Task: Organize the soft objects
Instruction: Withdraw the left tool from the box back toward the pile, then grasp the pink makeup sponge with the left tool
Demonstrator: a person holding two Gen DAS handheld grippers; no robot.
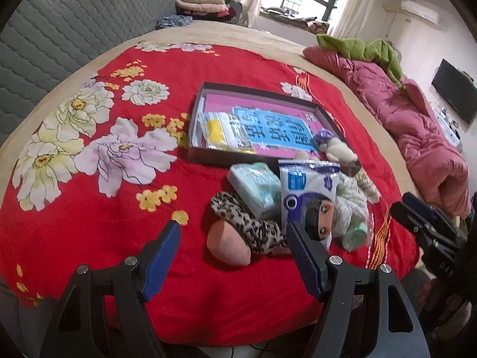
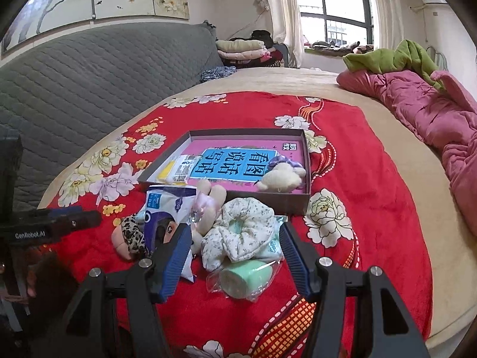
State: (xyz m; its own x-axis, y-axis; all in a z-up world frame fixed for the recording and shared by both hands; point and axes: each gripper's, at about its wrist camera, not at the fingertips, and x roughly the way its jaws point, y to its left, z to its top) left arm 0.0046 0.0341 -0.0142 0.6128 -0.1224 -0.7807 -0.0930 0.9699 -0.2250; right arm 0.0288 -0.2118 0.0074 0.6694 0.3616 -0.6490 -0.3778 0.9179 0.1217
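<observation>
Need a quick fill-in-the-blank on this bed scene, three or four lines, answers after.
1. The shallow box rests on a ____ floral blanket.
2. The cream plush toy lies ____ the box.
3. The leopard-print toy lies ____ the box.
4. Both the left gripper and right gripper are ____.

Answers: red; inside; outside; open

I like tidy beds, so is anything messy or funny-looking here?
Yes. The soft things lie in a jumbled pile on the red blanket, outside the box: a leopard-print toy, a tissue pack, a cartoon packet and a floral scrunchie. Only a cream plush toy sits inside.
</observation>
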